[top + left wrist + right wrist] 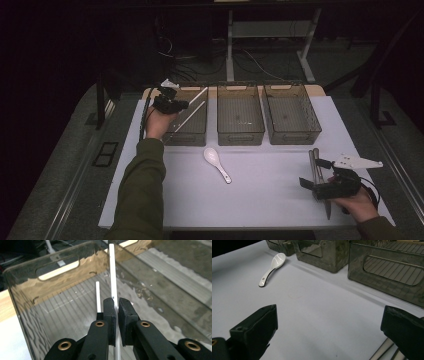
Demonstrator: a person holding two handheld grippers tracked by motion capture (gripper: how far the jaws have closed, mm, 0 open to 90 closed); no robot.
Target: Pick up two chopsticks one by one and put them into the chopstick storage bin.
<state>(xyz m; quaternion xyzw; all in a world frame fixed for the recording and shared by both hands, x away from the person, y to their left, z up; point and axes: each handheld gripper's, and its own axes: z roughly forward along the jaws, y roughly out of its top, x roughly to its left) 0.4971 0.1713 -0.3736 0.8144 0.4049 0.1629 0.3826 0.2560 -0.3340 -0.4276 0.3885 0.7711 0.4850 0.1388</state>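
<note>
My left gripper point(184, 105) hovers over the left smoky plastic bin point(189, 136), shut on a white chopstick point(198, 96) that slants into the bin. In the left gripper view the jaws point(117, 301) pinch this chopstick point(112, 272) near its lower part. A second white chopstick point(98, 295) lies on the bin floor beside it point(190, 117). My right gripper point(314, 173) rests at the table's front right with its jaws wide open point(329, 315) and nothing between them. A pair of metal chopsticks point(315, 159) lies under and beside it point(384, 350).
A white ceramic spoon point(217, 163) lies on the white mat in the middle point(273, 266). Two more smoky bins, the middle one point(241, 136) and the right one point(296, 136), stand in a row at the back. Dark floor, cables and table legs lie beyond.
</note>
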